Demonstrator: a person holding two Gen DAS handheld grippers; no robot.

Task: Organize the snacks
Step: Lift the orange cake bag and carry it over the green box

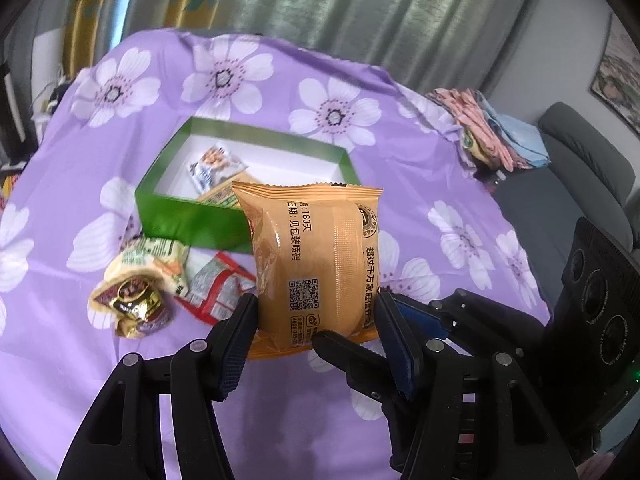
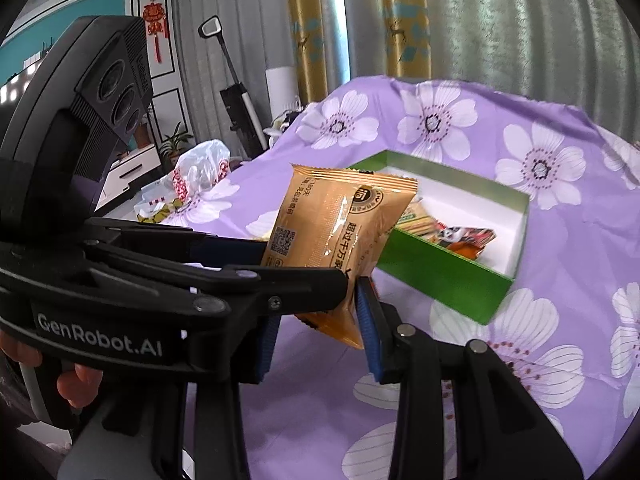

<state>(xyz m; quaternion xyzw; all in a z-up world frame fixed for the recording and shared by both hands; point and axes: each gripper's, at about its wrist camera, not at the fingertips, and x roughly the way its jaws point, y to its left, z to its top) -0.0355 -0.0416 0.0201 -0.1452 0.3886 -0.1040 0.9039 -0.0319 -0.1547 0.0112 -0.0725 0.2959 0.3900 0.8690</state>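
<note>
An orange snack packet [image 1: 316, 264] with a QR code is held upright above the purple flowered tablecloth. My left gripper [image 1: 316, 320] is shut on its lower part, one finger on each side. My right gripper [image 2: 316, 320] is also closed on the same packet's [image 2: 340, 232] bottom corner. The right gripper's body shows in the left wrist view [image 1: 440, 328]. Behind the packet stands an open green box [image 1: 192, 216] with a white inside, also seen in the right wrist view [image 2: 440, 280]. It holds a few snack packets [image 1: 216, 168].
Loose snacks lie left of the box: a crumpled gold and green wrapper [image 1: 136, 288] and a red packet [image 1: 216, 288]. Folded cloths [image 1: 488, 132] sit at the table's far right edge. A grey sofa [image 1: 580, 184] is to the right. A plastic bag [image 2: 196, 176] lies at the far left.
</note>
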